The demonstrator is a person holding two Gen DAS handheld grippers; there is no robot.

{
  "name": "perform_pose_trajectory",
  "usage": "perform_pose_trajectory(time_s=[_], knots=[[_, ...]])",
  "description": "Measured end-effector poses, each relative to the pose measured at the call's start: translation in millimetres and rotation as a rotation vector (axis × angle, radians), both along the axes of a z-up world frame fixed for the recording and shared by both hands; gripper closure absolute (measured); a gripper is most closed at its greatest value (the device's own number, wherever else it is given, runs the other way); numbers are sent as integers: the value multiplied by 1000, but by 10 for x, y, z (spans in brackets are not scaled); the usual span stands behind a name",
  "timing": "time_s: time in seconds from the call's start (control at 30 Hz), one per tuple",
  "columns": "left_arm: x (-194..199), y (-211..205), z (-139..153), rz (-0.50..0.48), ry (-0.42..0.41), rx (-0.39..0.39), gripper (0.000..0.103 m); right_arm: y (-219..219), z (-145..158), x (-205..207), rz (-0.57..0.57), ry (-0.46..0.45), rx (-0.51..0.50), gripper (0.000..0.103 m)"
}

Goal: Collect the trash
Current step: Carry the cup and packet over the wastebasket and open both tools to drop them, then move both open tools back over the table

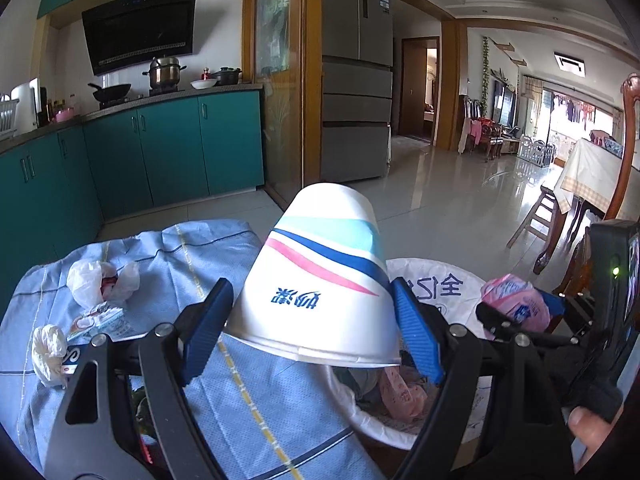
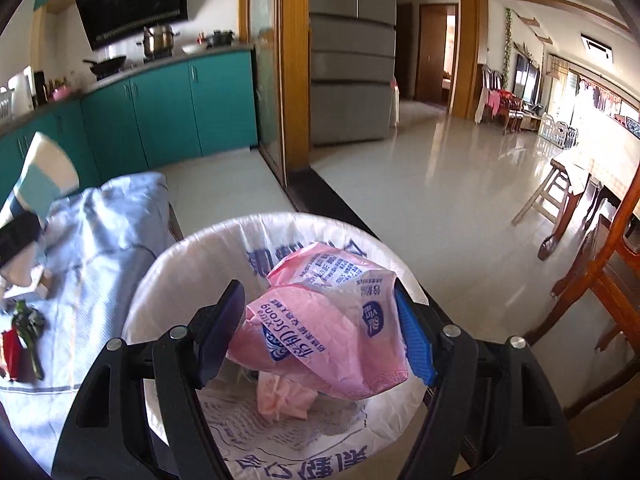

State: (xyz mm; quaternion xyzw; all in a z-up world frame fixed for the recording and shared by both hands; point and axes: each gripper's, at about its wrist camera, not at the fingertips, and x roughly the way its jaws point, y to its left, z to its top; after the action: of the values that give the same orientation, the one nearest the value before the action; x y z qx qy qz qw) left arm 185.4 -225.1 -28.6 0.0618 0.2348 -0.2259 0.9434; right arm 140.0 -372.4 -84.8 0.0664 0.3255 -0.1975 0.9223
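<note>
Right gripper [image 2: 318,330] clamped on pink wrapper [image 2: 320,320] directly above lined bin [image 2: 152,280], left gripper [image 1: 312,320] clamped on paper cup [image 1: 320,272] at the rim: we advise releasing wrapper first, cup after.

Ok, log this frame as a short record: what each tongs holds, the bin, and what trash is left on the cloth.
left tongs: shut on paper cup, upside down, at the bin's edge
right tongs: shut on pink wrapper, above the bin
bin: white liner, pink trash inside
left on blue cloth: white plastic bag, crumpled tissue, small carton
</note>
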Motion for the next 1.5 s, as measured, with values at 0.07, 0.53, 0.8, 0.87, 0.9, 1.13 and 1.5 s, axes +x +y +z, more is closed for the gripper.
perform_pose_trajectory(time_s=[0.07,0.53,0.8,0.87,0.9,1.13,1.5], knots=[[-60,-158,9,-13,-15,9,23,-43,-32,-11,-13,10,11,31],[113,-820,-347,-65,47,63,22,-254,-71,-69,-23,24,44,31],[182,-806,-416,-43,65,87,18,-239,-61,-66,-14,26,41,31],[193,-763,-400,-38,67,79,15,-216,-47,-65,-8,22,33,31],[194,-741,-389,-34,67,75,14,-201,-43,-67,-4,20,29,30],[190,-552,-329,-5,70,68,11,-124,-2,-82,3,0,9,26],[260,438,-44,125,-8,149,10,120,89,-51,86,-47,-21,17]])
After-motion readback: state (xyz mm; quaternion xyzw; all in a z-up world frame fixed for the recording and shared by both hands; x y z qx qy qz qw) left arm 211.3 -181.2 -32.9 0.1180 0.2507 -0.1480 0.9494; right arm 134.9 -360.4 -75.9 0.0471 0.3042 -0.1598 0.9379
